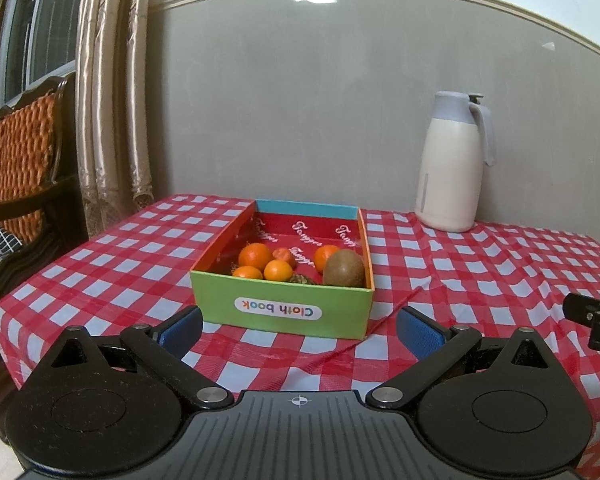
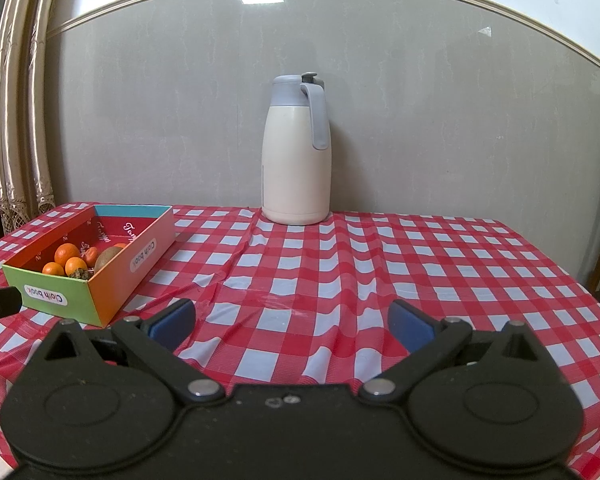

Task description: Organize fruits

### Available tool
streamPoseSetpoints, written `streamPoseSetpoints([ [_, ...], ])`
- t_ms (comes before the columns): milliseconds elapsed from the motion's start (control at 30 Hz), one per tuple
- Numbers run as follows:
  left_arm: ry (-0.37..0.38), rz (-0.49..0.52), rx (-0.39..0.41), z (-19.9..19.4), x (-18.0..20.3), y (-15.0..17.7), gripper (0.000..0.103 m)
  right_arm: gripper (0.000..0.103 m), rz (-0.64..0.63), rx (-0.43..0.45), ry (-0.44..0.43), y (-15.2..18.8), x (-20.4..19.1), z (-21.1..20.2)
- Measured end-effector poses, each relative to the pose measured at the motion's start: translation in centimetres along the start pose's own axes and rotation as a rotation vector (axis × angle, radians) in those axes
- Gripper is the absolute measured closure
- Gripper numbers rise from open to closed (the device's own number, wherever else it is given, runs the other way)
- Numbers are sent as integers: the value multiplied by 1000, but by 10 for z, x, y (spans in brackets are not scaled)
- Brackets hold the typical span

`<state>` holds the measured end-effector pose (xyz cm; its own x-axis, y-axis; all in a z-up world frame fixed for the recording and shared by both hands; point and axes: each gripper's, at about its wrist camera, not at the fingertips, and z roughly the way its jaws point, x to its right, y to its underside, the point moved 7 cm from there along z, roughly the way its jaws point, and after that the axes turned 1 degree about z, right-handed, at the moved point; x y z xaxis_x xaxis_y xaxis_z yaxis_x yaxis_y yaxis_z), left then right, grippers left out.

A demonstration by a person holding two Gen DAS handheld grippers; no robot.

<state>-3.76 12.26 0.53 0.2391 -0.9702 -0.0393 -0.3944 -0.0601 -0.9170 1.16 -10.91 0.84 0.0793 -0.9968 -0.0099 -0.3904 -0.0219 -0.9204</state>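
A shallow cardboard box (image 1: 282,312) with a green front wall marked "Cloth book" stands on the red-and-white checked tablecloth (image 1: 480,280). Inside lie several small oranges (image 1: 255,256), a brown kiwi (image 1: 343,268) and a small dark spiky fruit (image 1: 299,279). My left gripper (image 1: 299,330) is open and empty, just in front of the box. The box also shows in the right wrist view (image 2: 72,300) at the left, with oranges (image 2: 66,254) and the kiwi (image 2: 107,261). My right gripper (image 2: 291,322) is open and empty over bare cloth, right of the box.
A cream thermos jug (image 2: 296,152) with a grey lid and handle stands at the back by the grey wall; it also shows in the left wrist view (image 1: 452,164). Curtains (image 1: 112,92) and a wooden chair (image 1: 20,160) are left of the table. The cloth is creased.
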Motion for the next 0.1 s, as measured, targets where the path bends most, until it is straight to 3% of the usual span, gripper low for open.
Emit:
streamPoseSetpoints([
  [100,14,18,-3,1,4,0,1,0,0,0,0,0,0,0],
])
